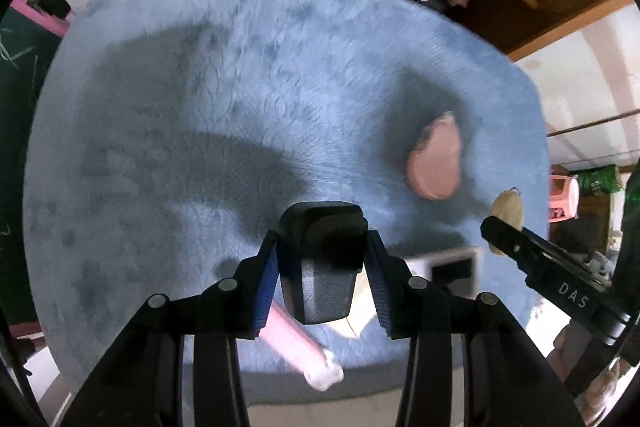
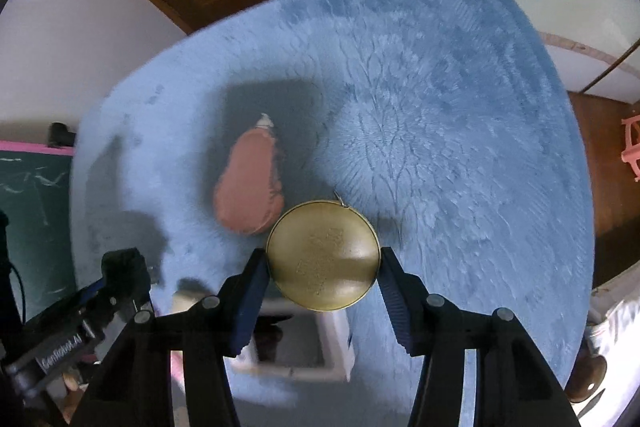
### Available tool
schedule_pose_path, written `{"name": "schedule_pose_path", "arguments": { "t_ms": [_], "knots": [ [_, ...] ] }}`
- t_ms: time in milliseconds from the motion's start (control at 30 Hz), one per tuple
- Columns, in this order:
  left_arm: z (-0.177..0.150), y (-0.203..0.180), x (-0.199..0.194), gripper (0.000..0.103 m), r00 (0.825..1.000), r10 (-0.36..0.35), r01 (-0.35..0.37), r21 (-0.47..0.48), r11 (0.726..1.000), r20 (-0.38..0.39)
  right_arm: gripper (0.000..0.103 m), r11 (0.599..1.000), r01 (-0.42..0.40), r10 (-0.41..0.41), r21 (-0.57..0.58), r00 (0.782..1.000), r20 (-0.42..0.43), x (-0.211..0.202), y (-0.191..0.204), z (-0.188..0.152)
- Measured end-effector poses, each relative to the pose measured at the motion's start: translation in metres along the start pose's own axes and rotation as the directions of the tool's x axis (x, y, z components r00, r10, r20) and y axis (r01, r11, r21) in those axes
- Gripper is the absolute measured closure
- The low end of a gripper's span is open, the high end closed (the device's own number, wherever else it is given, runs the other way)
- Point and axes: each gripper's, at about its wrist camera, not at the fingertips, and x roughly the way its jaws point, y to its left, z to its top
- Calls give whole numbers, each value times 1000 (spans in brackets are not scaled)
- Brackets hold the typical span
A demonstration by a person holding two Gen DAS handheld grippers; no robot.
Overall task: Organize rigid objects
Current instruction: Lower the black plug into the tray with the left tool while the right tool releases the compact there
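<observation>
- The left gripper [image 1: 322,259] sits at the lower centre of the left wrist view, its jaws clamped on a dark grey, boxy plastic object [image 1: 320,267] with rounded corners, gripped on both sides by the blue ribbed pads.
- The right gripper [image 2: 322,267] sits at the lower centre of the right wrist view, its jaws clamped on a round, brass-coloured metal disc [image 2: 323,255] with faint embossed marks on its face and a small wire loop at its upper edge.
- Both held things hang above a fluffy light-blue cloth-covered surface [image 1: 256,75] that fills most of both views.
- A pink, pear-shaped soft-looking object [image 2: 250,183] lies on the blue cloth, just up and left of the disc in the right wrist view and at centre right in the left wrist view; blur hides its detail.
- A white open-topped rectangular box [image 2: 332,339] lies below the right gripper, low in the frame; its contents are too blurred to tell.
- A pink stick with a white end [image 1: 304,351] lies under the left gripper, at the lower centre of the left wrist view.
- In the left wrist view the right gripper reaches in from the lower right edge with the disc at its tip.
</observation>
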Motion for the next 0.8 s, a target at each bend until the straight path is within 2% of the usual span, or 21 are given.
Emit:
{"name": "schedule_pose_path", "arguments": {
  "t_ms": [300, 467, 600, 800],
  "knots": [
    [-45, -21, -82, 58, 993, -46, 35, 106, 994, 107, 48, 990, -121, 129, -78, 986, 104, -90, 2, -59],
    [-88, -36, -114, 58, 985, -56, 34, 139, 990, 161, 48, 981, -150, 166, -122, 977, 133, -124, 7, -106],
    [-124, -44, -128, 58, 980, -44, 11, 165, 986, 195, 48, 977, -147, 168, -153, 977, 130, -139, 5, -148],
    [-169, -44, -120, 58, 979, -28, -8, 172, 985, 203, 48, 978, -128, 147, -166, 983, 109, -138, -6, -203]
  ]
}}
